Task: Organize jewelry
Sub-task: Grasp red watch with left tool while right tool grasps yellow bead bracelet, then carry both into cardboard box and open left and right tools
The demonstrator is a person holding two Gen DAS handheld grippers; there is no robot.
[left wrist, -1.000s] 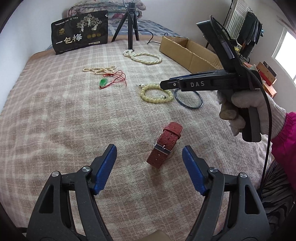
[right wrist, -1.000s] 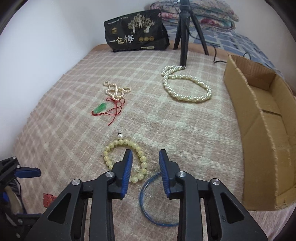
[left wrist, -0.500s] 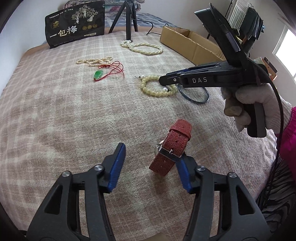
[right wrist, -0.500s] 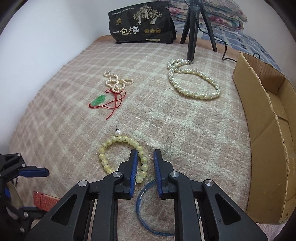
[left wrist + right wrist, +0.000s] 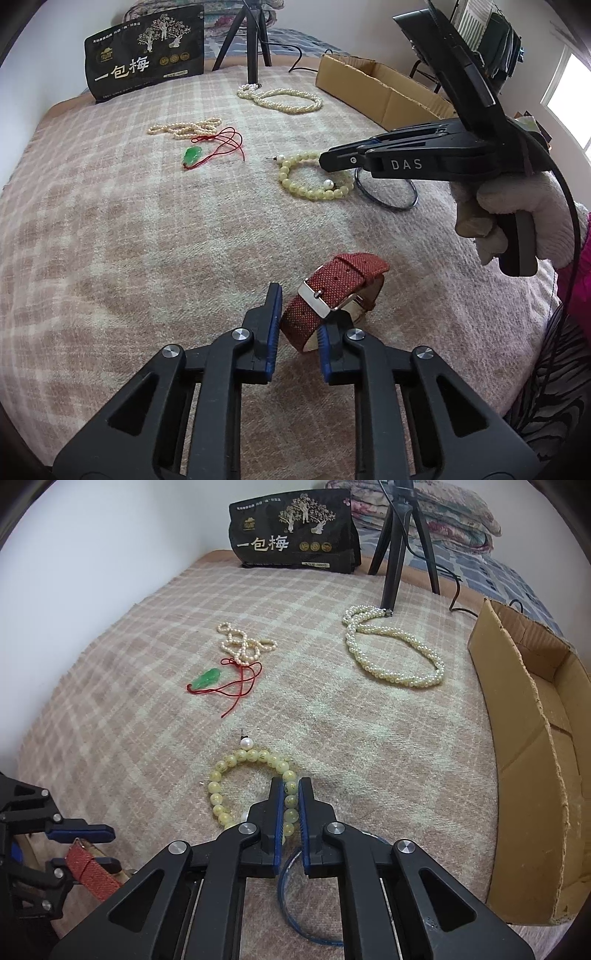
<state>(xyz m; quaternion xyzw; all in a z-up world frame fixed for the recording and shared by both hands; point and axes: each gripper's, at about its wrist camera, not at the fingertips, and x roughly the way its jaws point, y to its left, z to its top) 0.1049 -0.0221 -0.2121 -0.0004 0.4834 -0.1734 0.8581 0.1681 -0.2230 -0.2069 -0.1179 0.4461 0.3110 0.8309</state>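
A second ago the left gripper stood wide apart, short of the red watch strap; now its blue pads have drawn in and pinch the strap's near end, and the strap tilts up off the checked blanket with its buckle facing the camera. The right gripper has likewise narrowed: its pads, apart at first, now press on one side of the yellow bead bracelet, clamping a few beads between them. That bracelet lies on the bed just beside the blue bangle, which shows under the right gripper. The green pendant on red cord, the small pearl strand, the twisted pearl necklace and the cardboard box lie as before.
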